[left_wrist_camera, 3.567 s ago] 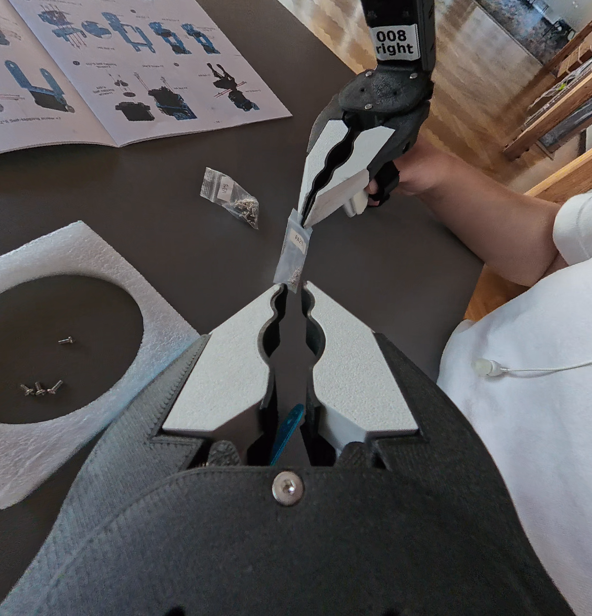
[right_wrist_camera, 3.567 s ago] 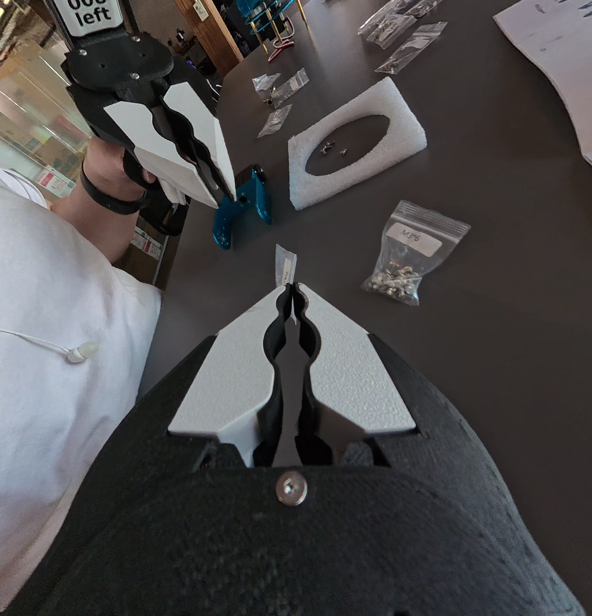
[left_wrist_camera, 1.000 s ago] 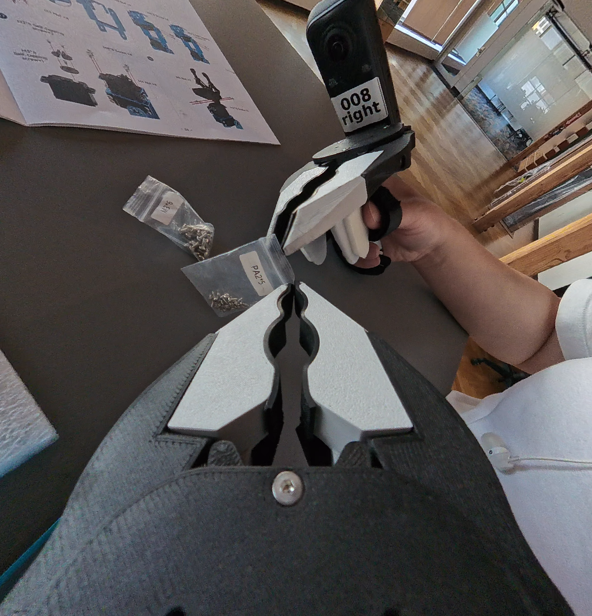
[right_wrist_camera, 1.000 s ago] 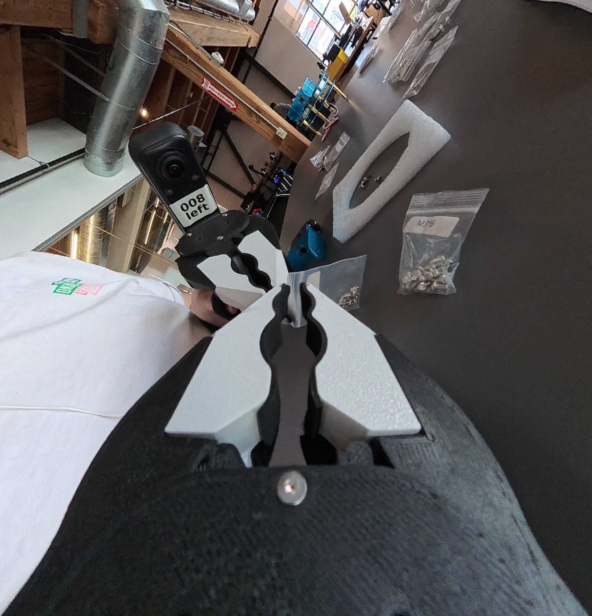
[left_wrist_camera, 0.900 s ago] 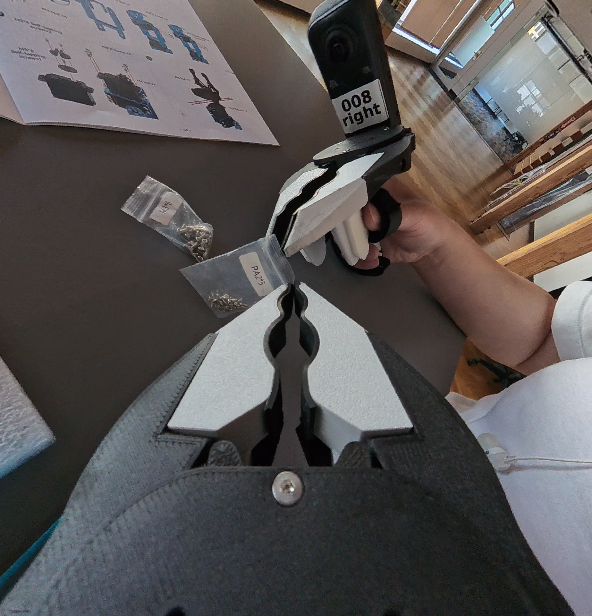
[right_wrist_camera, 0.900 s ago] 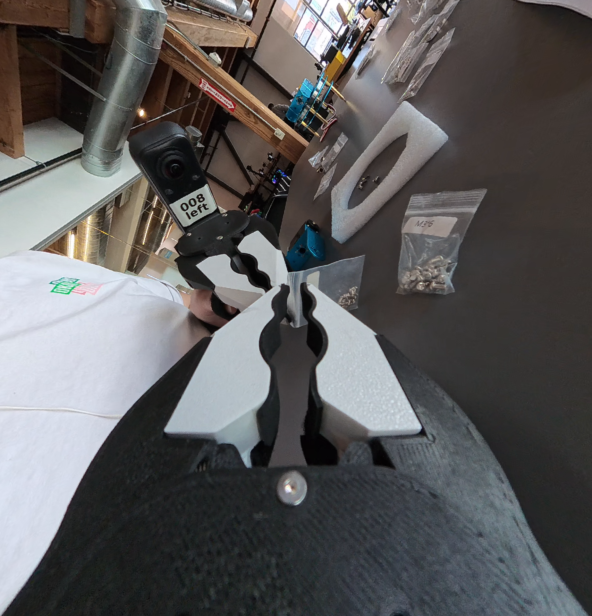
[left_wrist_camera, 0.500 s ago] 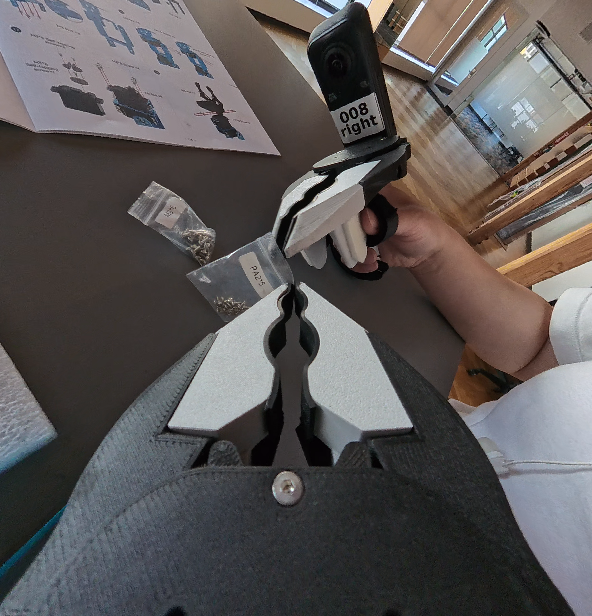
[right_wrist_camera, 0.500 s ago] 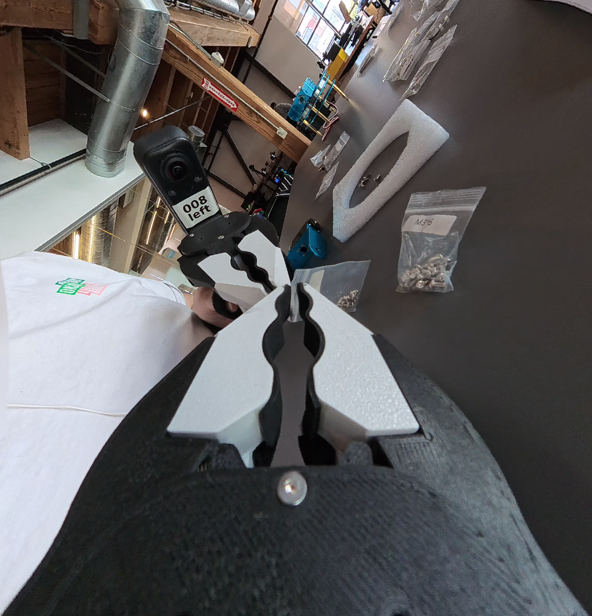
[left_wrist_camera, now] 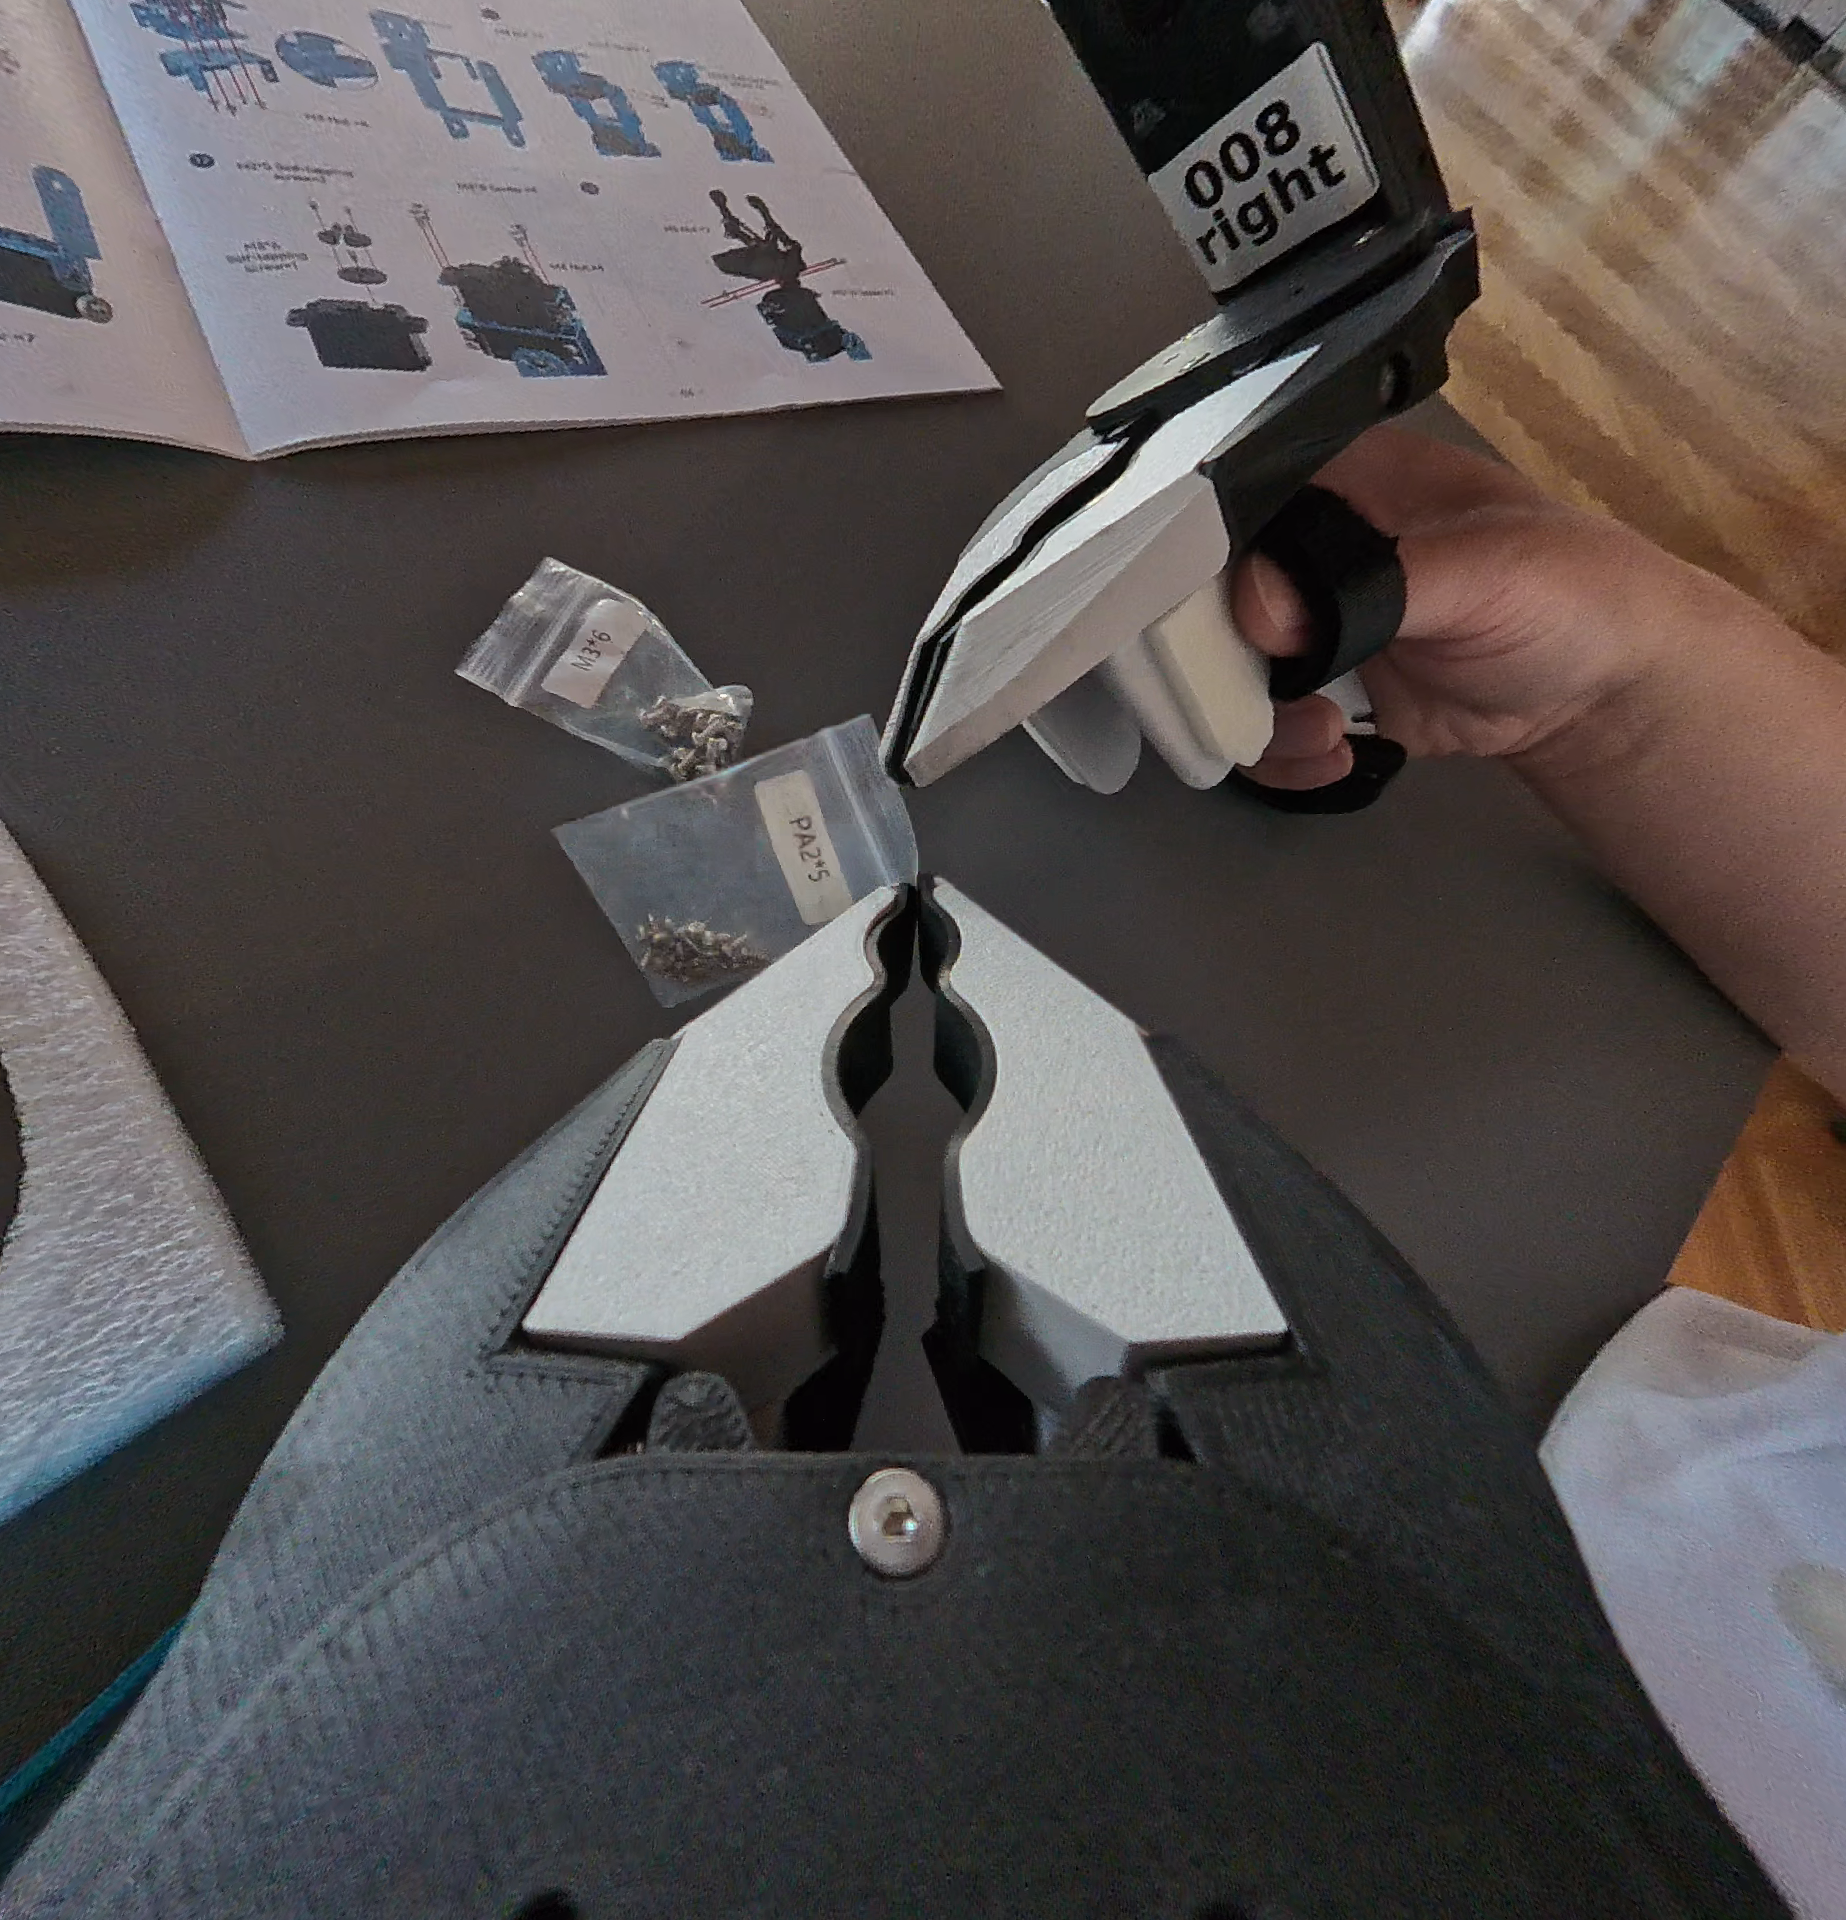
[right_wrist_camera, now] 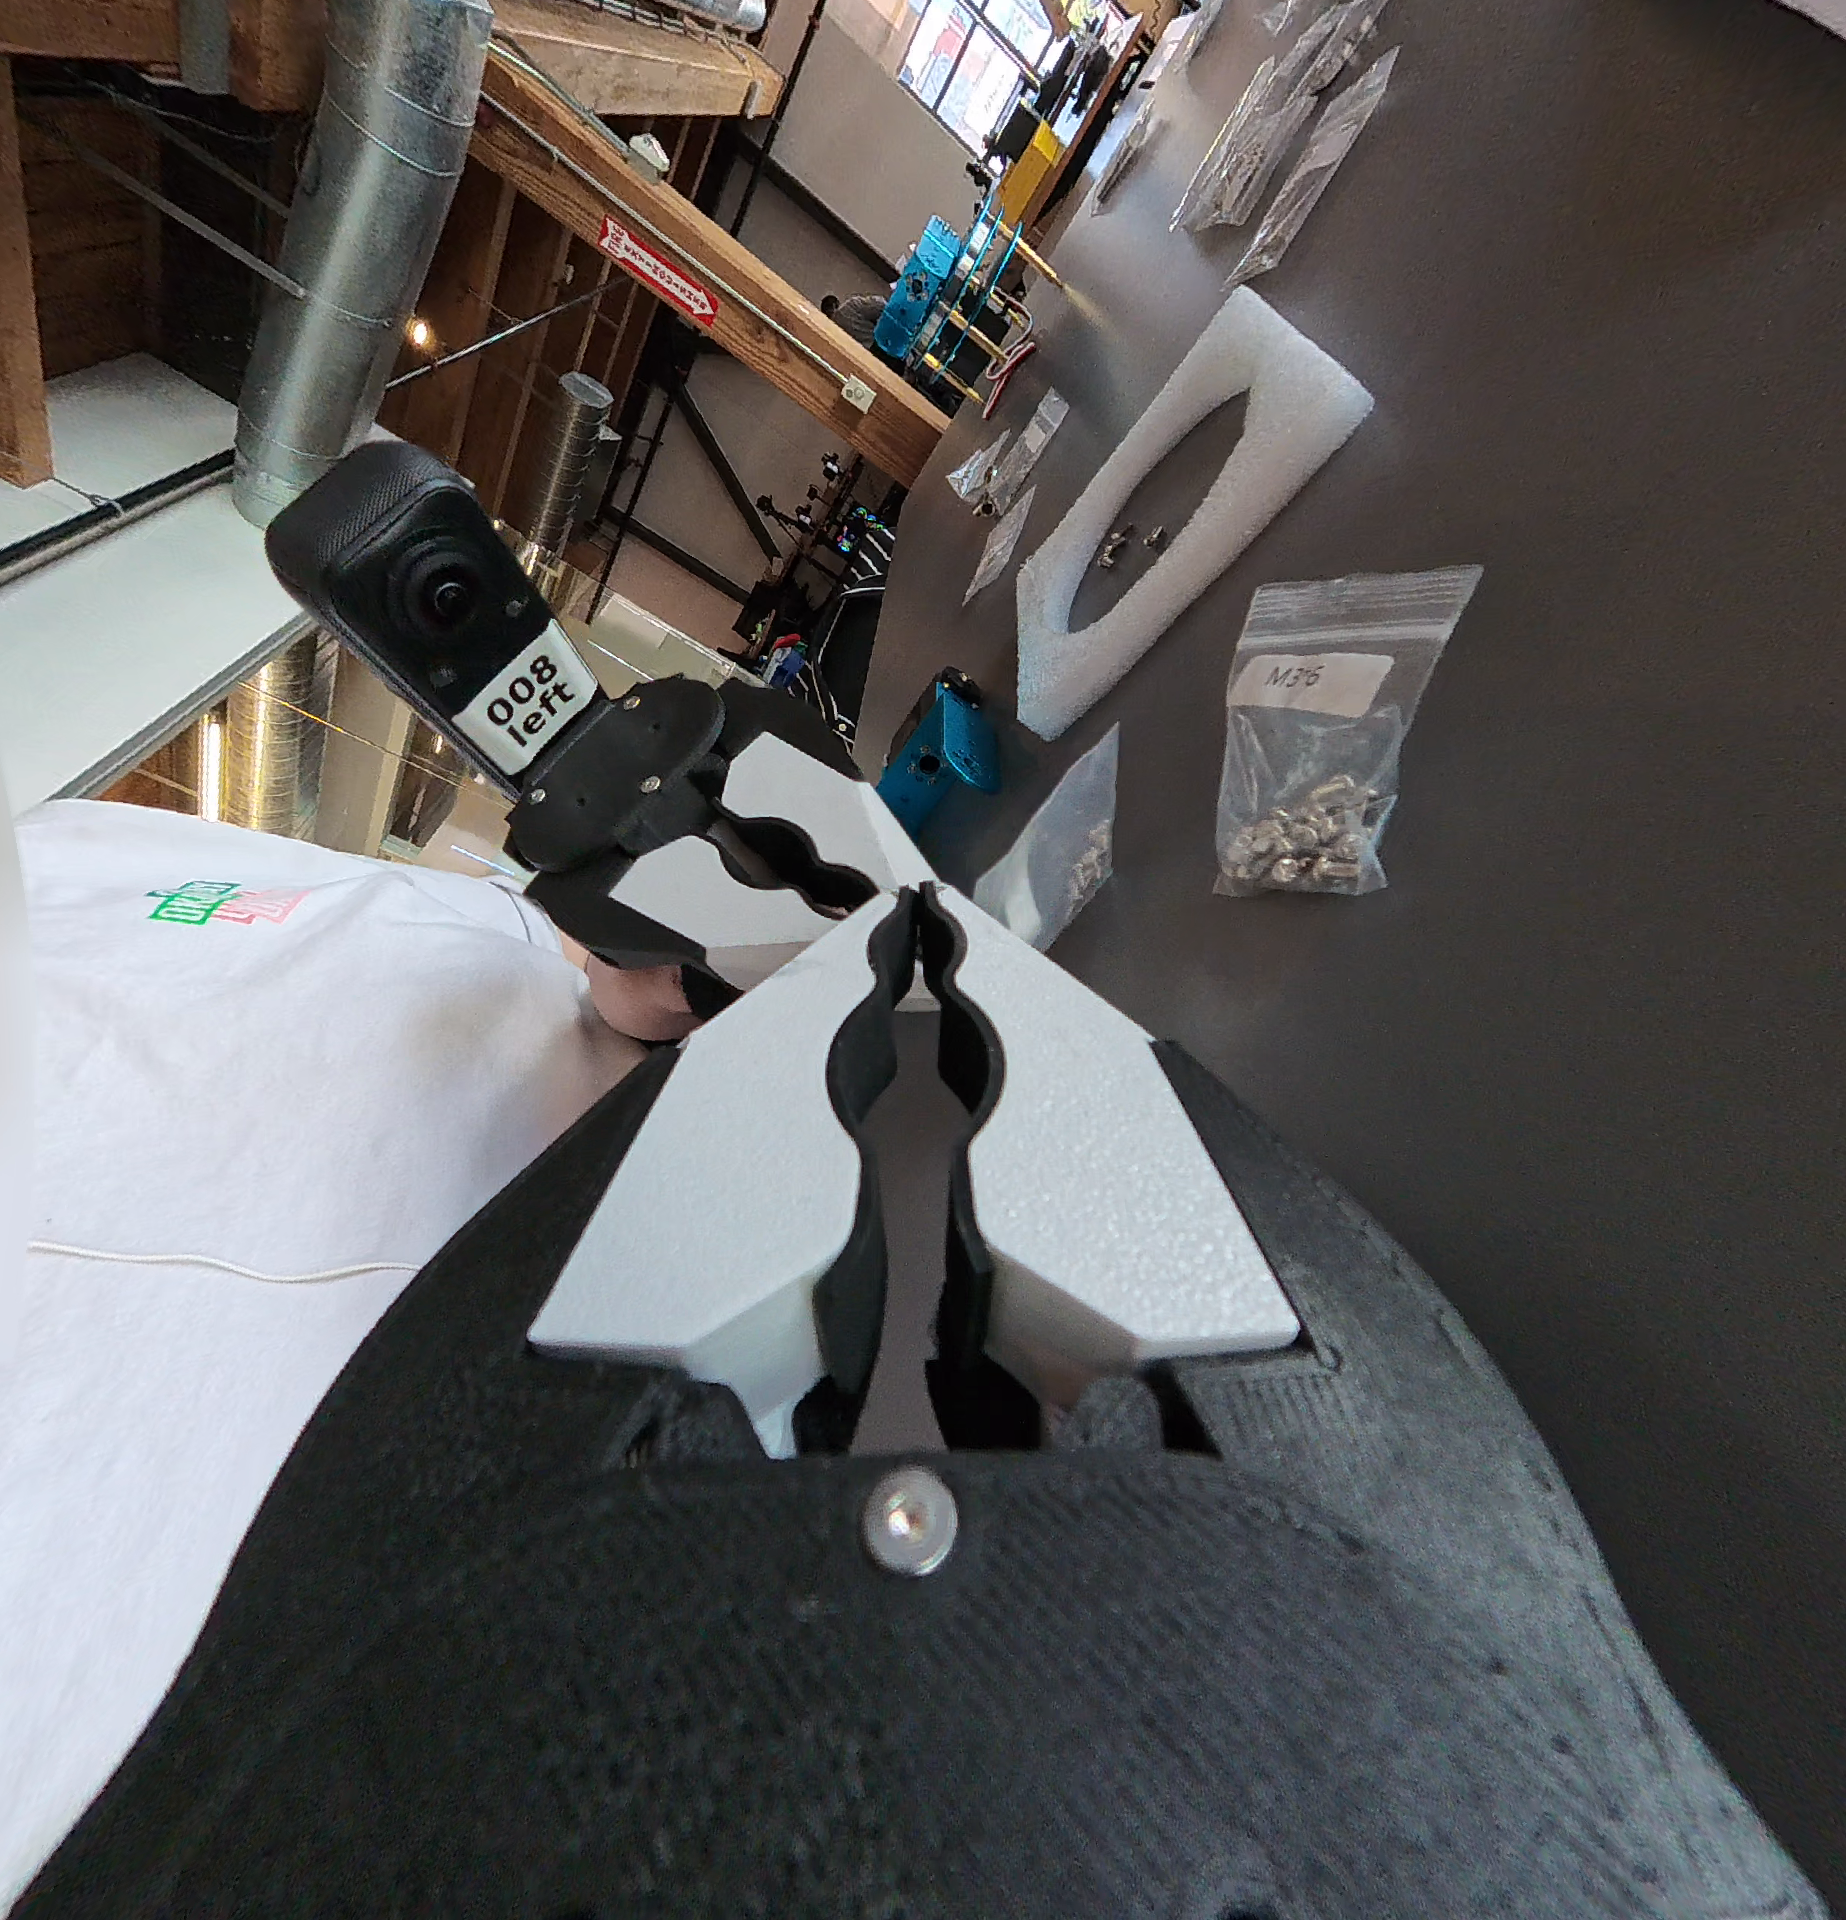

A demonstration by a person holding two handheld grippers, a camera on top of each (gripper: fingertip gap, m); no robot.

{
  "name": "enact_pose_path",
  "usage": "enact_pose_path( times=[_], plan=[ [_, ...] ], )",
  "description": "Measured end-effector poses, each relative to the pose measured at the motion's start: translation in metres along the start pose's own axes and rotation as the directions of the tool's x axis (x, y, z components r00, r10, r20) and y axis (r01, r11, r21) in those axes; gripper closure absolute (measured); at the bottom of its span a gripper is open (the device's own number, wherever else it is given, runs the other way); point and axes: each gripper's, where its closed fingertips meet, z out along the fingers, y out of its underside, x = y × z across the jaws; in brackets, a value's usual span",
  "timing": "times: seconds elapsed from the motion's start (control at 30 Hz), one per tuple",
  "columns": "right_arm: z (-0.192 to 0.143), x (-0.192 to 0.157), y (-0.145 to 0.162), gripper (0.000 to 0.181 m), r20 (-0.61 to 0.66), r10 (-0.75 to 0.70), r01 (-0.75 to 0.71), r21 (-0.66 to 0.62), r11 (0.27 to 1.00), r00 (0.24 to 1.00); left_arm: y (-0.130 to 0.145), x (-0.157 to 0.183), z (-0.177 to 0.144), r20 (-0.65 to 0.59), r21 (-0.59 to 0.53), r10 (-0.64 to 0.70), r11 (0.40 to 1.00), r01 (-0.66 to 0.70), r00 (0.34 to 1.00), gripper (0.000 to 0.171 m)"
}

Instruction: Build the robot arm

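A small clear zip bag (left_wrist_camera: 711,883) with a white label and tiny screws hangs above the dark table (left_wrist_camera: 327,831). My left gripper (left_wrist_camera: 917,896) is shut on one corner of the bag's zip edge. My right gripper (left_wrist_camera: 895,767) is shut on the other corner of that edge, just above and beyond my left tips. In the right wrist view my right gripper (right_wrist_camera: 917,896) meets the left gripper (right_wrist_camera: 869,885) tip to tip, and the bag (right_wrist_camera: 1064,842) shows almost edge-on beside them.
A second bag of larger screws (left_wrist_camera: 612,670) (right_wrist_camera: 1314,748) lies on the table. An open instruction booklet (left_wrist_camera: 462,208) lies behind it. A white foam frame (left_wrist_camera: 67,1091) (right_wrist_camera: 1189,520) holds loose screws. A blue metal part (right_wrist_camera: 945,758) and several more bags (right_wrist_camera: 1283,135) lie farther off. A white-shirted person (right_wrist_camera: 223,1091) sits close. Only a small space, under 4 cm, lies between the two pairs of fingers.
Both grippers stay shut on the bag. The left view has tipped down toward the table, so the foam shows again. In the right view the bag has turned nearly edge-on.
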Motion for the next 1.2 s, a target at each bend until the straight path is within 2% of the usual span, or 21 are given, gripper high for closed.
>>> enact_pose_path(
  times=[0.23, 1.2],
  plan=[
    [0.0011, 0.0006, 0.0016, 0.181, -0.010, -0.009, 0.009, -0.011, 1.000, 1.000, 0.0076, 0.0013, 0.0049, 0.011, -0.018, 0.007, 1.000, -0.007, 1.000, 0.171],
    [0.0014, 0.0016, 0.0015, 0.181, -0.056, -0.079, 0.078, -0.018, 0.997, 0.995, 0.0083, 0.0015, 0.0088, 0.008, -0.032, 0.010, 0.999, -0.010, 1.000, 0.171]
  ],
)
